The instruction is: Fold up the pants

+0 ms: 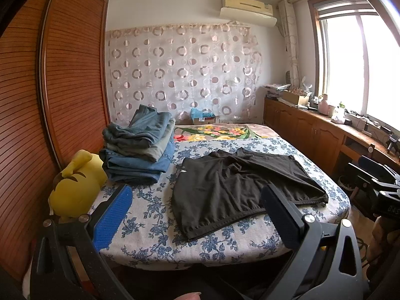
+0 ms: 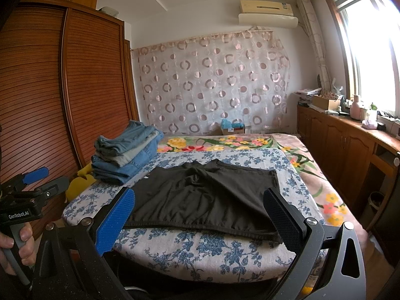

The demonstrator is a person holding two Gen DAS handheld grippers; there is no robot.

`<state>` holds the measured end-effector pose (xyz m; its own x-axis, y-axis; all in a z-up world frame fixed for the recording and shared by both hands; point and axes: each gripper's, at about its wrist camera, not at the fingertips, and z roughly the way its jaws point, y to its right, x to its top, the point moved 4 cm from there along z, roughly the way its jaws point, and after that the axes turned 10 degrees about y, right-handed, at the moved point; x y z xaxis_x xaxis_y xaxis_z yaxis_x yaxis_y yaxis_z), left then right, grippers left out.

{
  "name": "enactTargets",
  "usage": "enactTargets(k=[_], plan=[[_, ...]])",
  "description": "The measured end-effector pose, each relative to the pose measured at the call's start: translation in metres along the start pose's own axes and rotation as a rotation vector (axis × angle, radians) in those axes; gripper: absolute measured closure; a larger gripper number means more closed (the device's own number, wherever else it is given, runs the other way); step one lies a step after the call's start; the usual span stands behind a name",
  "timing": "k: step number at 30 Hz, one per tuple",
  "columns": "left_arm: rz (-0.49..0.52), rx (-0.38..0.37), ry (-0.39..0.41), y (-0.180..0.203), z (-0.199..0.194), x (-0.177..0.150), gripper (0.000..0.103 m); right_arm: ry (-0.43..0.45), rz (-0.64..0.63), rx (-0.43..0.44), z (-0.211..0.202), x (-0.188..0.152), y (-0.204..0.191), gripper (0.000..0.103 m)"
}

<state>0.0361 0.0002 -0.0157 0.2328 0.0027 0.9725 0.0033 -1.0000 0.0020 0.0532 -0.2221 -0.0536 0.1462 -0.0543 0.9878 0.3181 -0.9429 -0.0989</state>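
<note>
A pair of black pants (image 1: 237,187) lies spread flat on the bed's blue-flowered sheet (image 1: 155,207), waistband towards the near edge. My left gripper (image 1: 197,192) hovers in front of the near edge, open, its blue pad (image 1: 115,217) and black pad (image 1: 280,212) wide apart with nothing between them. In the right wrist view the pants (image 2: 205,195) lie straight ahead. My right gripper (image 2: 200,195) is open and empty too, just short of the waistband. A hand (image 2: 22,235) holds the left gripper (image 2: 47,178) at the left of that view.
A stack of folded jeans (image 1: 140,150) sits on the bed's far left, with a yellow plush toy (image 1: 77,187) beside it. A slatted wooden wardrobe (image 1: 70,80) runs along the left. Low wooden cabinets (image 1: 312,130) with clutter stand under the window on the right.
</note>
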Motion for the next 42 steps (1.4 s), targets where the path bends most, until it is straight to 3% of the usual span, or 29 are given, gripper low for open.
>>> enactTargets(k=[42], plan=[[0.004, -0.001, 0.002, 0.01, 0.0, 0.0, 0.0, 0.004, 0.004, -0.002, -0.002, 0.0, 0.001, 0.001]])
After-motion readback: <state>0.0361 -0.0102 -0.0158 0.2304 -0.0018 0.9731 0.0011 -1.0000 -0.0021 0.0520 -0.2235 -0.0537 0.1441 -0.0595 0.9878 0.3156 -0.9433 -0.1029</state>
